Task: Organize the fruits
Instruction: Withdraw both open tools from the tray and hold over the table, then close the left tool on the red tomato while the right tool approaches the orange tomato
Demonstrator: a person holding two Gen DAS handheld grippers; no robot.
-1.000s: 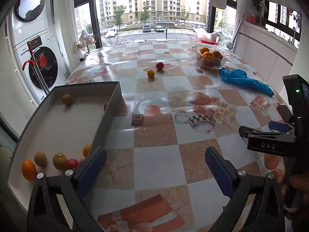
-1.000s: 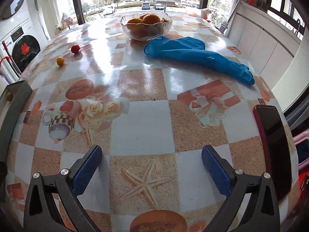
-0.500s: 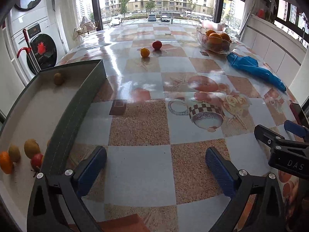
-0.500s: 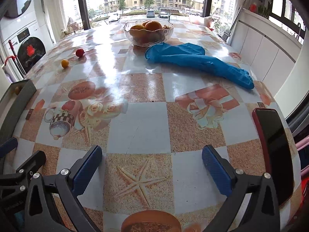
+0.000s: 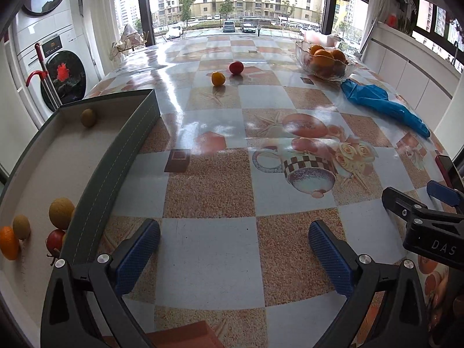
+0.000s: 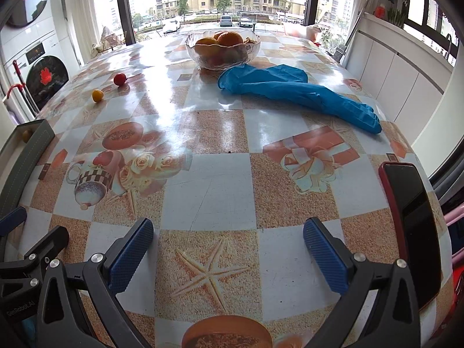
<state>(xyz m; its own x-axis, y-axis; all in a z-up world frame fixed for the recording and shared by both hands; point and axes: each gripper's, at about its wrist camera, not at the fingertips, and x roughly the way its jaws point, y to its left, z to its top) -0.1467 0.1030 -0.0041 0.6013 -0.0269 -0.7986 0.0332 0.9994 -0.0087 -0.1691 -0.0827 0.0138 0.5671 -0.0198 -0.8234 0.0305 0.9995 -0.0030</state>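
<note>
With both the left gripper (image 5: 234,249) and right gripper (image 6: 228,246) spread wide and empty, two loose fruits lie far ahead of the jaws. Best practice: straddle the yellow fruit (image 5: 218,78) squarely, clear of the touching-close red fruit (image 5: 236,67), then carry it to the tray (image 5: 121,148).

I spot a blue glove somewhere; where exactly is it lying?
The blue glove lies on the table's far right, its cuff beside the glass fruit bowl.

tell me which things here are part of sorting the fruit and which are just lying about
Part of the job:
tray
fruits in the tray
yellow fruit
red fruit
glass bowl of oranges

Just lying about:
blue glove
phone
washing machine
</note>
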